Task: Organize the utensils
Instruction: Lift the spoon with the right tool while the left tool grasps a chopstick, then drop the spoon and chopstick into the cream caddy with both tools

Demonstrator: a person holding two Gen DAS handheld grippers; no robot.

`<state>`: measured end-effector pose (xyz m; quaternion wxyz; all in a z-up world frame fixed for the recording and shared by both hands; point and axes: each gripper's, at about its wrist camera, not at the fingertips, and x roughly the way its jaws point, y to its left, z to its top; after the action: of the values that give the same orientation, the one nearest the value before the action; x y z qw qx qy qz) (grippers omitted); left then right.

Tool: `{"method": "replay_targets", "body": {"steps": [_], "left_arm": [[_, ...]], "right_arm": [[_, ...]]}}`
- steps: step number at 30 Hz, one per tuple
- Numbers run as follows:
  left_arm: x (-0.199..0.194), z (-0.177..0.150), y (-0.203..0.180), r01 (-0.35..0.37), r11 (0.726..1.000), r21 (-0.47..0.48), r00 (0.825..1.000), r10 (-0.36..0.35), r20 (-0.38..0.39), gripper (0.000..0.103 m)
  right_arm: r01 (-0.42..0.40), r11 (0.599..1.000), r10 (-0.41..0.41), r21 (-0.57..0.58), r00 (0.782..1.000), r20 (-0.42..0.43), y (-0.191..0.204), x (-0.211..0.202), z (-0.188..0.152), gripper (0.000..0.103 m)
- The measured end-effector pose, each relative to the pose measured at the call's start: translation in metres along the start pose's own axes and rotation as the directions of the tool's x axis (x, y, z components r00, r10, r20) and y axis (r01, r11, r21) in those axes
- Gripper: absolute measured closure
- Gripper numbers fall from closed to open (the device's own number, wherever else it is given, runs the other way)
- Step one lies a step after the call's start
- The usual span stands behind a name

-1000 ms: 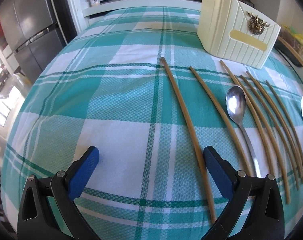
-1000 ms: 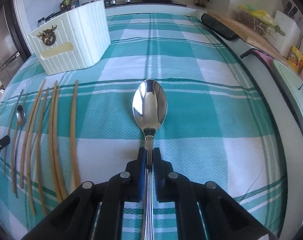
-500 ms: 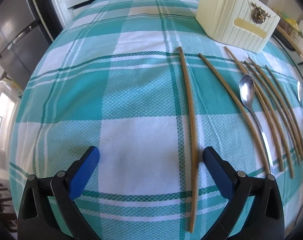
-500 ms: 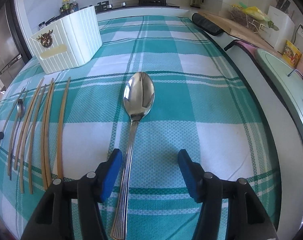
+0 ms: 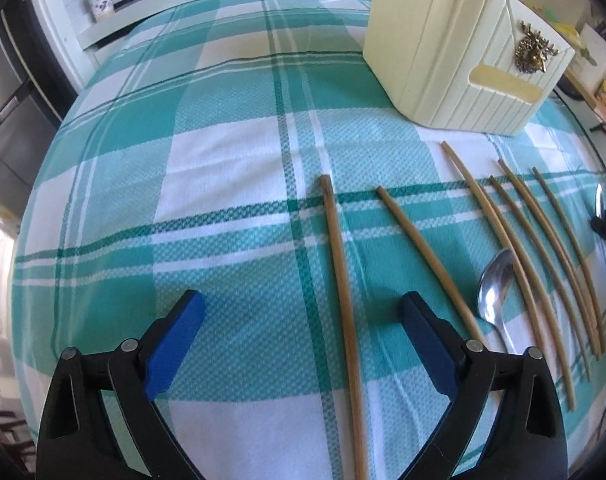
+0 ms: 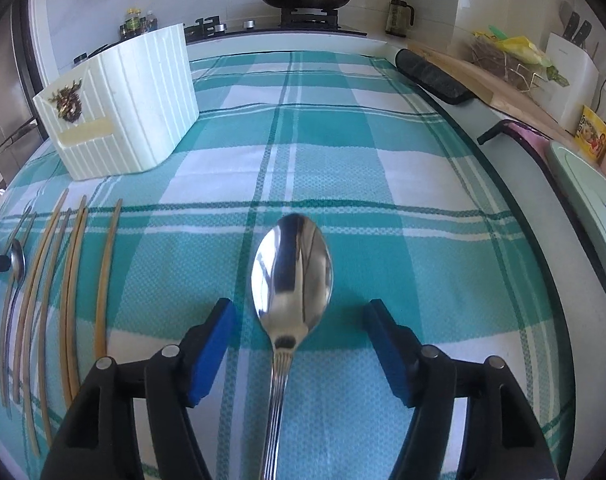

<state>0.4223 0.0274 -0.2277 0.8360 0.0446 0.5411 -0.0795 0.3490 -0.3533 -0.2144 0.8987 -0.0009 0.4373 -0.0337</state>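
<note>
fingers first: the right gripper (image 6: 299,320) is spread wide, blue pads clear of everything, and the big spoon (image 6: 291,276) lies flat on the cloth between them, its bowl facing up and pointing away, its handle running back under the gripper. neither pad touches it. open checked cloth stretches ahead of the spoon and off to its right, up to the table edge (image 6: 515,184) on that side.

over on the left gripper (image 5: 303,312), same story: fingers spread, gripping nothing. one chopstick (image 5: 345,304) lies lengthwise in the gap, nearer the right-hand pad, not touching either. to its left the cloth is bare all the way to the table edge.

counting outward to the right: a second chopstick (image 5: 427,260) just past the right-hand pad, then a small spoon (image 5: 495,292), bowl up, then four more chopsticks (image 5: 543,248) close together, some nearly touching. that makes six chopsticks and two spoons in all, every one lying on the cloth.

beyond the row stands the cream ribbed holder (image 5: 463,48), well apart from the chopstick tips, with a brass ornament on its front.
</note>
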Motion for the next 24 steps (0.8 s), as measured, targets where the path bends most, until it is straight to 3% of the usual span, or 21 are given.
{"method": "replay_targets", "body": {"steps": [4,5,6,8,12,15,24], "left_arm": [[0.001,0.014,-0.006,0.004,1.0,0.001,1.0,-0.004,0.018,0.033],[0.0,0.016,-0.008,0.008,1.0,0.004,0.999,-0.008,0.031,0.051],[-0.001,0.018,-0.01,0.012,1.0,0.005,0.999,-0.012,0.042,0.072],[-0.002,0.019,-0.011,0.033,0.999,0.001,0.998,-0.033,0.053,0.096],[-0.01,0.016,-0.004,0.061,0.996,-0.058,0.995,-0.056,0.077,0.099],[-0.037,0.01,0.0,0.074,0.994,-0.081,0.987,-0.062,0.148,0.099],[-0.14,-0.018,0.0,0.135,0.988,-0.077,0.92,-0.096,0.379,0.099]], "right_arm": [[0.026,1.0,-0.026,0.008,1.0,0.003,0.002,0.008,0.009,0.034],[0.028,0.999,-0.028,0.016,1.0,0.001,0.002,0.009,0.011,0.038],[0.032,0.999,-0.032,0.019,0.999,0.003,0.003,0.009,0.012,0.053],[0.017,1.0,-0.017,0.017,1.0,0.007,0.004,0.009,0.015,0.061],[-0.019,0.999,0.019,0.035,1.0,0.016,0.001,0.006,0.018,0.061],[-0.079,0.996,0.075,0.052,0.995,0.072,-0.003,-0.014,0.017,0.062],[-0.191,0.981,0.19,-0.022,0.951,0.243,0.007,-0.111,0.009,0.061]]}}
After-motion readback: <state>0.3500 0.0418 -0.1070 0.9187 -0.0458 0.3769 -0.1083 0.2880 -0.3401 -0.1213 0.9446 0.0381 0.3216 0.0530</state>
